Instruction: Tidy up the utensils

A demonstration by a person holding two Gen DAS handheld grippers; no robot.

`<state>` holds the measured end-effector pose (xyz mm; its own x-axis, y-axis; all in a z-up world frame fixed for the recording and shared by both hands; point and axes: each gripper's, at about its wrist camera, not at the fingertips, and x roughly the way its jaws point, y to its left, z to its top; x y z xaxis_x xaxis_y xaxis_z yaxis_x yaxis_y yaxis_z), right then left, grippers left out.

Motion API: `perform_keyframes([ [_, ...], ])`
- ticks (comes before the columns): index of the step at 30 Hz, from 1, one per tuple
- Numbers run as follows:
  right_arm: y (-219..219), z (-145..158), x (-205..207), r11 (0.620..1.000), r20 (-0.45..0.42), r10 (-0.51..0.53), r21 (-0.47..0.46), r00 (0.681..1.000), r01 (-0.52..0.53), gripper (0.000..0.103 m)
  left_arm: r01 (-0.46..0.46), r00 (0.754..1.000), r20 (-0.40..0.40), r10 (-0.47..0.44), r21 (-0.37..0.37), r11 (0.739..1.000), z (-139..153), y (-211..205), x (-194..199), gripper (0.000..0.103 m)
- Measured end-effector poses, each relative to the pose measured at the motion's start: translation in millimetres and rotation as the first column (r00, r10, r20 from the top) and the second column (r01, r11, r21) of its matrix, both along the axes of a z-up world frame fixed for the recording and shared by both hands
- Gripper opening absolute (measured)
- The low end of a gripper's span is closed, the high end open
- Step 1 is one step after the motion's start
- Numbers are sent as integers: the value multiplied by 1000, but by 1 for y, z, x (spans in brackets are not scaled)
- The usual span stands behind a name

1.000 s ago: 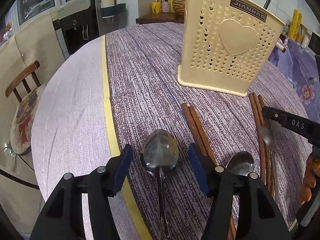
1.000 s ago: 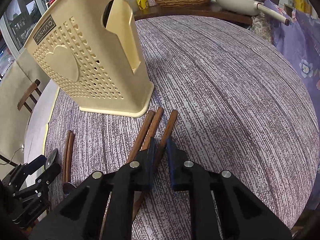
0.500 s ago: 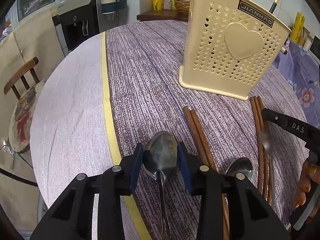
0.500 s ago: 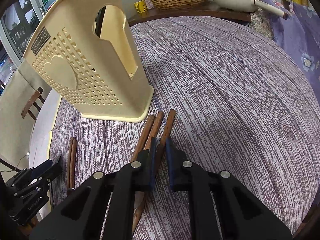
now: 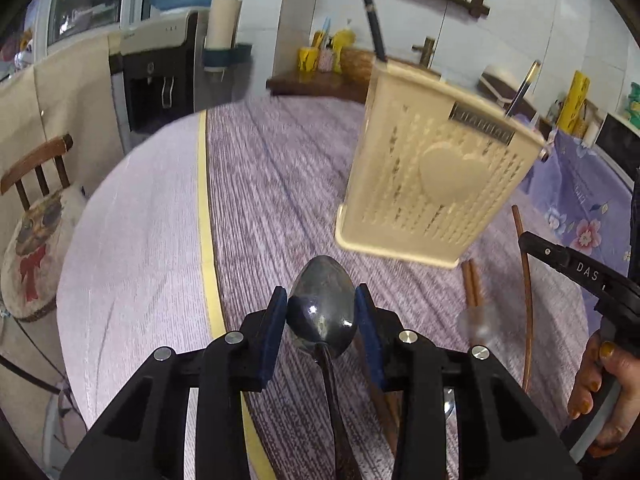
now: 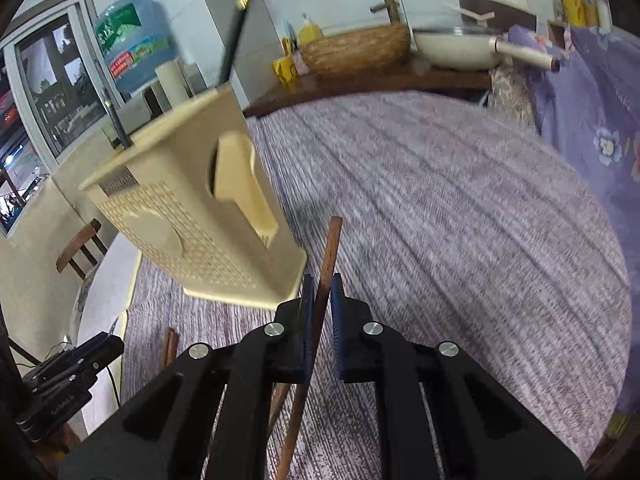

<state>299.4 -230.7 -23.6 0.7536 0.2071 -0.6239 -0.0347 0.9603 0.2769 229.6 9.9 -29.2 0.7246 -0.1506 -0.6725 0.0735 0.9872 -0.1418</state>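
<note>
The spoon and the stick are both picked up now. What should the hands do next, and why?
Probably carry both up over the cream holder and lower them in. The left gripper jaws clamp the spoon, the right gripper jaws clamp one chopstick, and the holder's open top sits just ahead.

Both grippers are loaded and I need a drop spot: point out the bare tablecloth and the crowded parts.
Bare: the tablecloth right of the cream utensil holder, toward the purple floral fabric; also the pale strip left of the yellow stripe. Crowded: in front of the holder, where chopsticks and a blurred spoon lie.
</note>
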Motion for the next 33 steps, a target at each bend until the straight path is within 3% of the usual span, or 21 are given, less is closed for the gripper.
perform_keyframes([
  [9, -9, 45, -29, 1000, 159, -4, -11, 987, 5, 8, -6, 992, 124, 6, -3, 1000, 33, -2, -10, 35],
  [17, -14, 84, -64, 999, 280, 35, -10, 959, -34, 8, -17, 986, 166, 20, -15, 1000, 44, 3, -17, 34],
  [33, -17, 99, -78, 997, 308, 76, 1, 948, -81, 8, -14, 979, 203, 16, -11, 1000, 57, 4, -22, 34],
])
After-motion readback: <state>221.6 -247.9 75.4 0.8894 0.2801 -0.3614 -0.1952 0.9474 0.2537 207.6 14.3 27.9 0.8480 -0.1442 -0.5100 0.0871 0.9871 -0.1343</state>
